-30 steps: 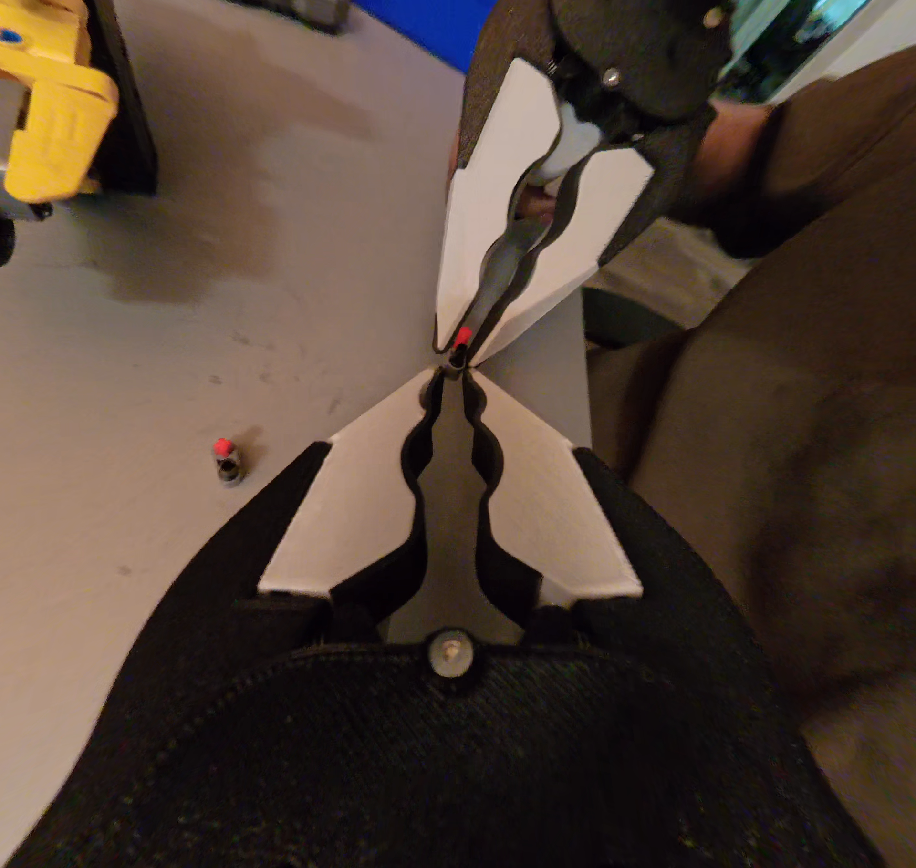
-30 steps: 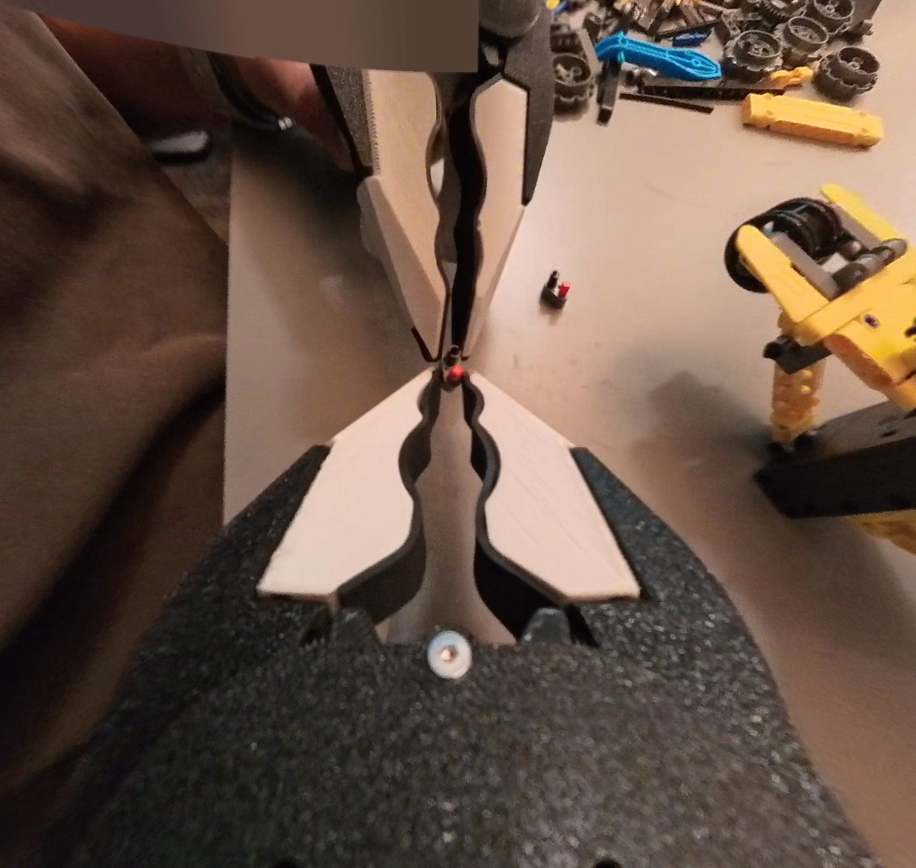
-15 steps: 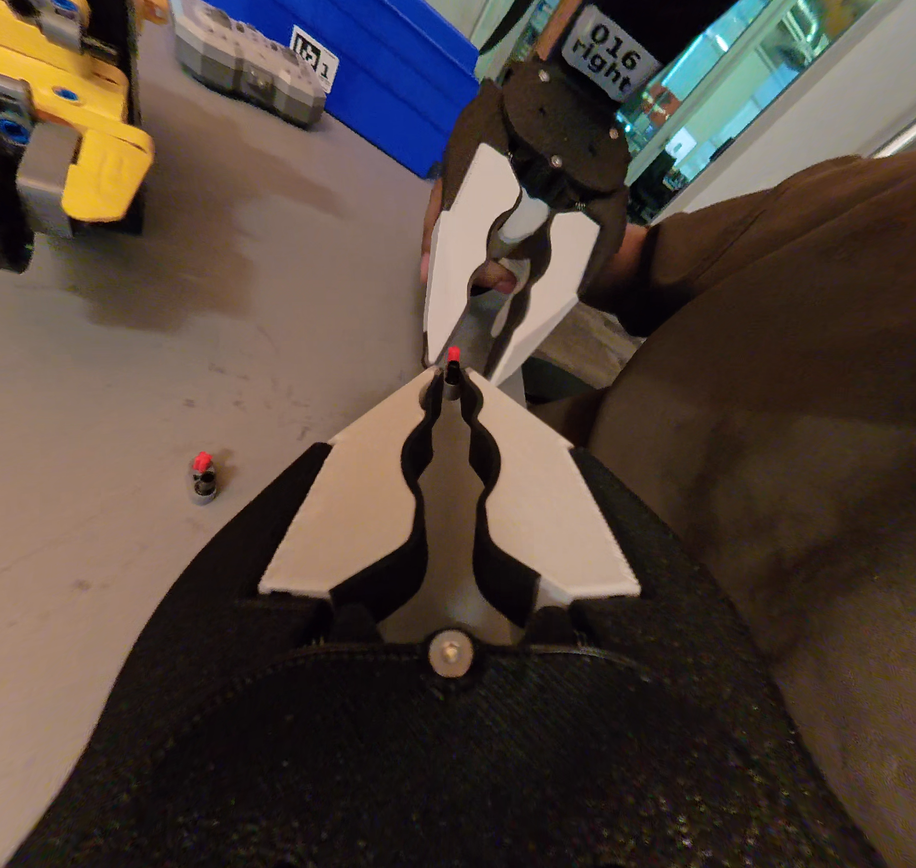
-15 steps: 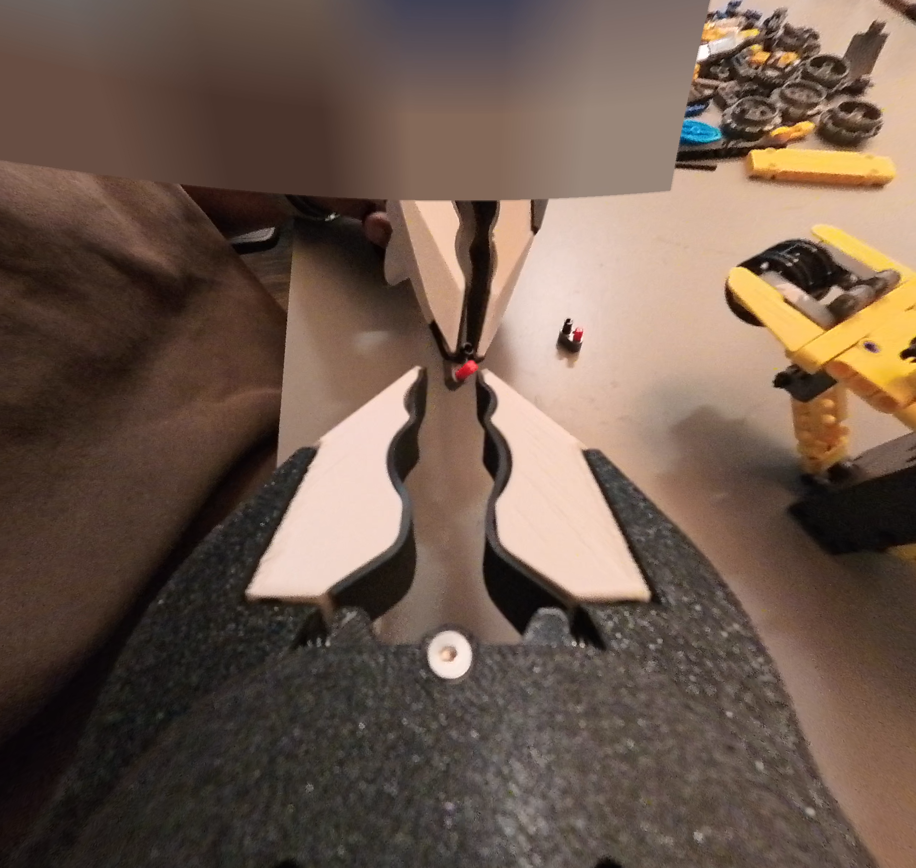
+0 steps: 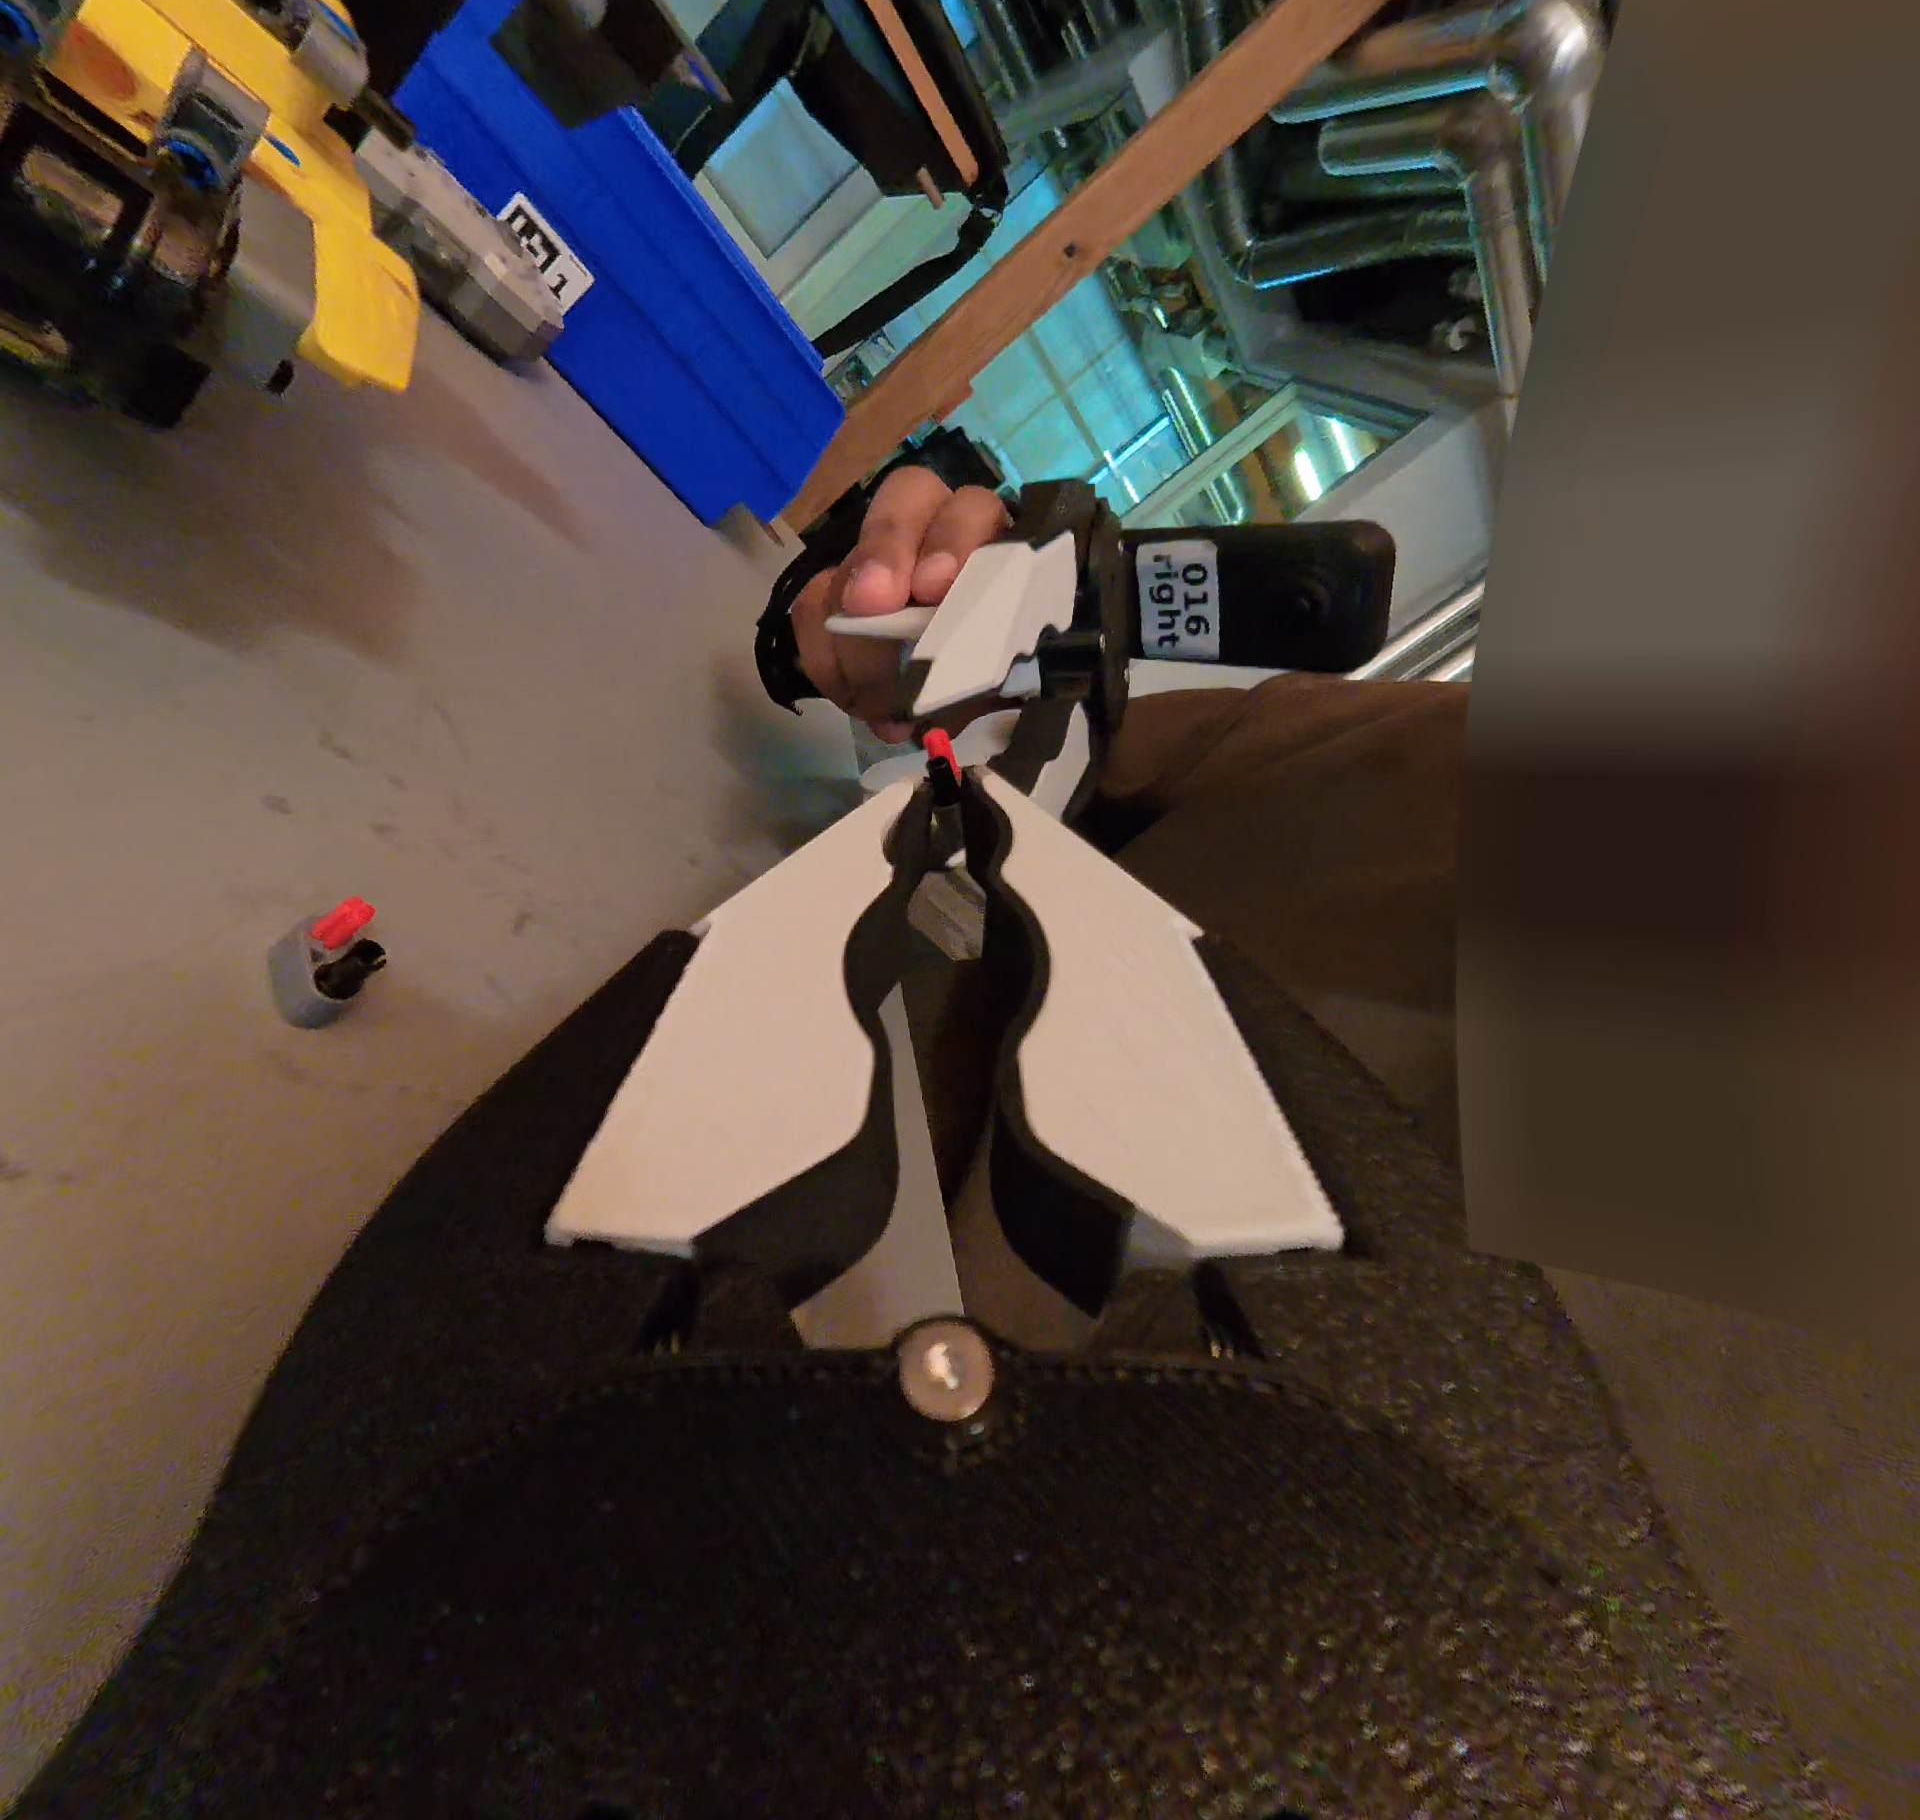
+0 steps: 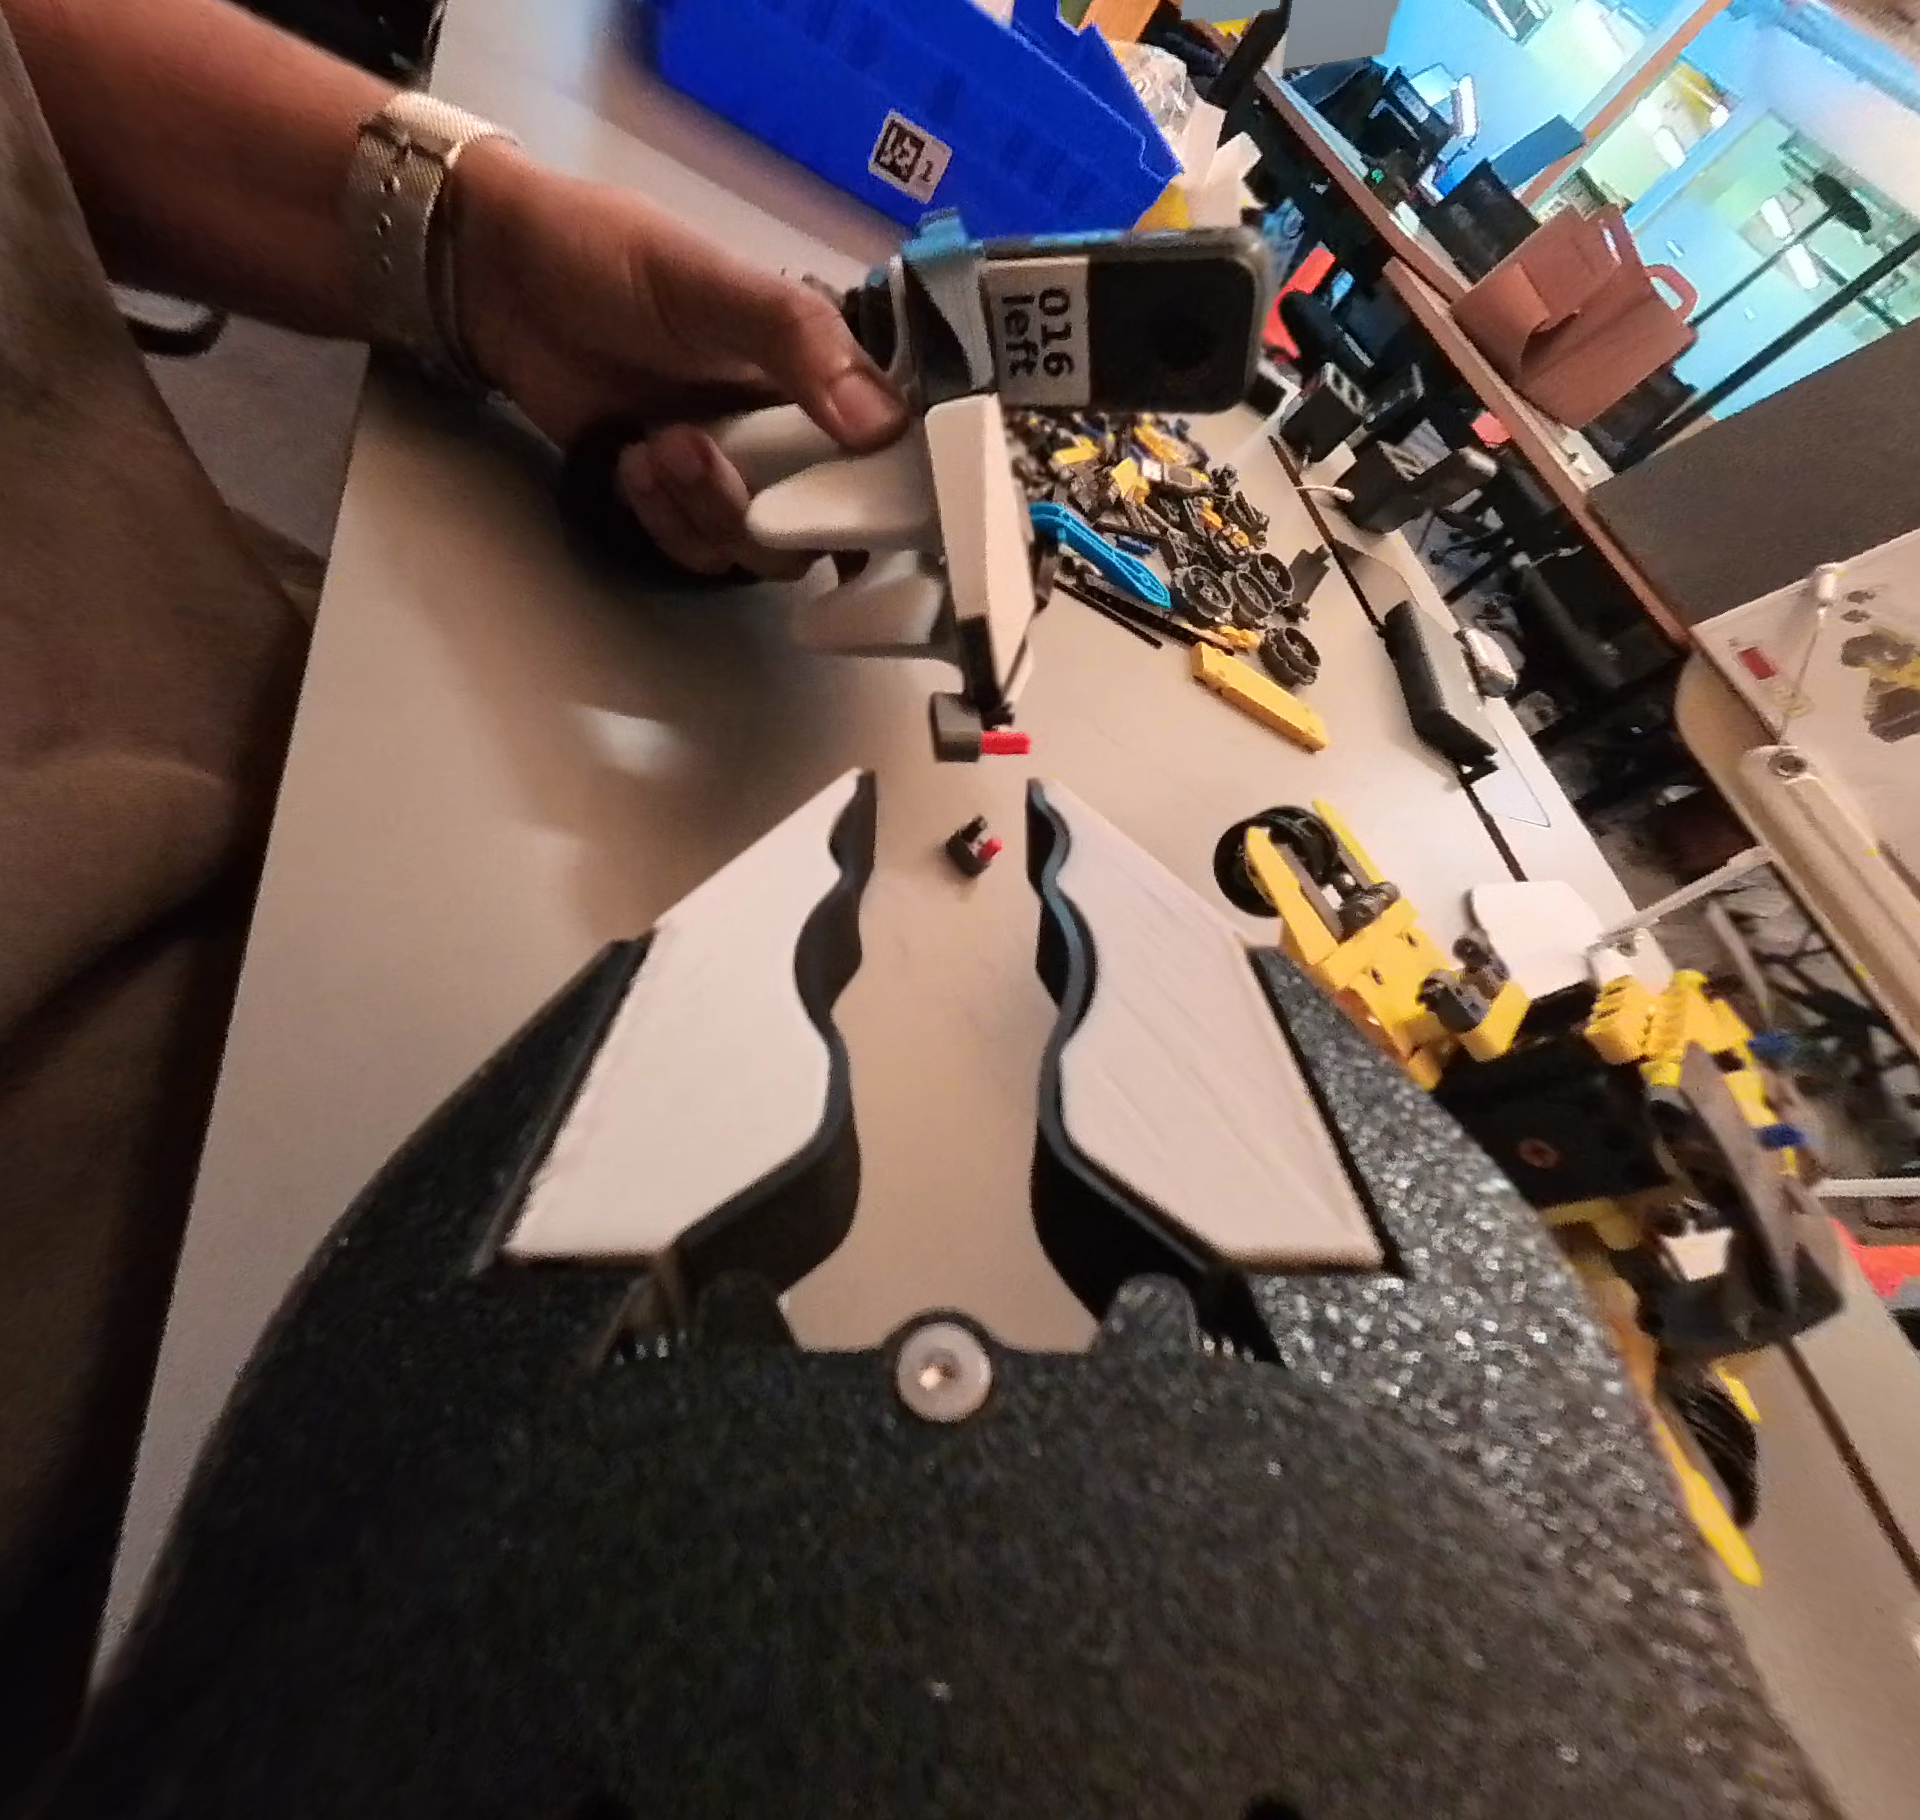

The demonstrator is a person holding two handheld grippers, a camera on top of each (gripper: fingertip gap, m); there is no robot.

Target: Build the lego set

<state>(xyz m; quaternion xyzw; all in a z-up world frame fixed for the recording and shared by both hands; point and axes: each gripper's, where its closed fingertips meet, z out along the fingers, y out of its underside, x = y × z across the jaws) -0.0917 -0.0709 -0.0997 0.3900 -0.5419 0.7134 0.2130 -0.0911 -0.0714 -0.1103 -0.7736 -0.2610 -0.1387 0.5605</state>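
Observation:
My left gripper [image 5: 940, 796] is shut on a small grey connector with a red pin [image 5: 938, 754] sticking out of its tip. The right wrist view shows that connector [image 6: 977, 737] hanging from the left gripper [image 6: 987, 708] above the table. My right gripper [image 6: 948, 788] is open and empty, just short of the held piece. A second grey piece with a red pin [image 5: 322, 955] lies on the grey table [image 5: 260, 731]. In the right wrist view this second piece [image 6: 971, 848] shows between my open fingers.
A yellow and black brick model [image 6: 1455, 1032] stands to the right, also at the top left in the left wrist view [image 5: 208, 160]. A pile of loose parts [image 6: 1174, 523], a yellow beam [image 6: 1257, 702] and a blue bin [image 6: 883, 56] lie farther back. A person's brown sleeve [image 6: 104, 731] borders the table edge. My two grippers' fingertips are within a few centimetres of each other.
My right gripper has opened, let go of the red pin and drawn back. The pin stays in the piece held by my left gripper. Both views have tilted upward.

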